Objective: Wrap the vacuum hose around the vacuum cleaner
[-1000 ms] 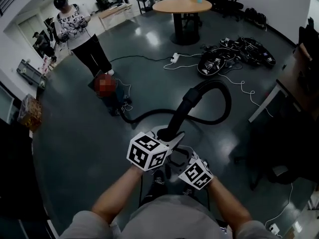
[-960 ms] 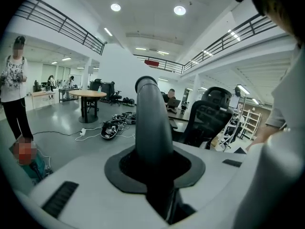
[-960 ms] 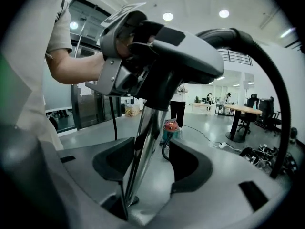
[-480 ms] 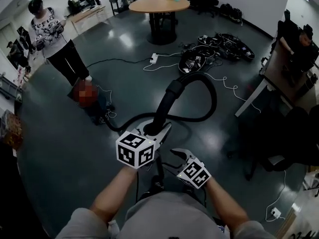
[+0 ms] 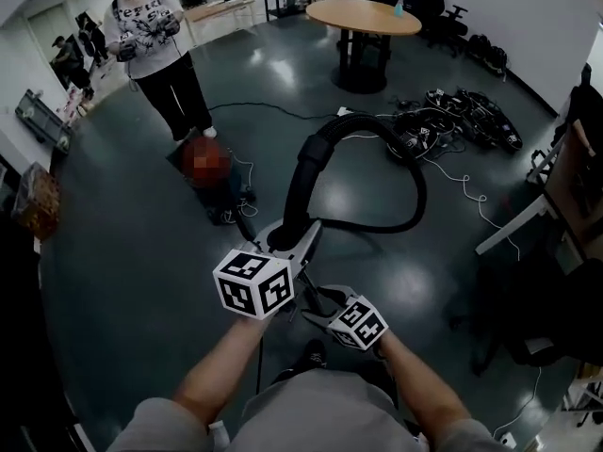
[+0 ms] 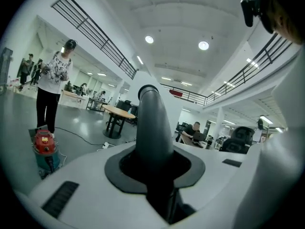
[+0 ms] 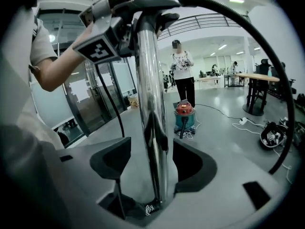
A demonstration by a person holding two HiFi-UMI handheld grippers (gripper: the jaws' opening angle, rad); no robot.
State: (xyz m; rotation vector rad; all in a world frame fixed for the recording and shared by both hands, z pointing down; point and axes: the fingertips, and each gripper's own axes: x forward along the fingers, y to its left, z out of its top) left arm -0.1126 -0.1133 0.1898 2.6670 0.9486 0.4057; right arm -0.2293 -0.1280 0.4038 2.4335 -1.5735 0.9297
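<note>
Two grippers: left gripper (image 6: 155, 175) clenched on the vacuum hose (image 6: 151, 123); right gripper (image 7: 151, 166), fingers (image 7: 195, 168) just opening, released around the chrome wand (image 7: 151, 80), which could swing or drop

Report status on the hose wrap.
Left gripper shut on hose. Right gripper just opening, chrome wand between jaws, ungripped. Vacuum cleaner on floor, hose unwrapped. Person standing beside it.

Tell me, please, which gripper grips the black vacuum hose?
The left gripper: it pinches the hose; the right gripper, its jaws just opened wider, straddles the shiny metal tube.
</note>
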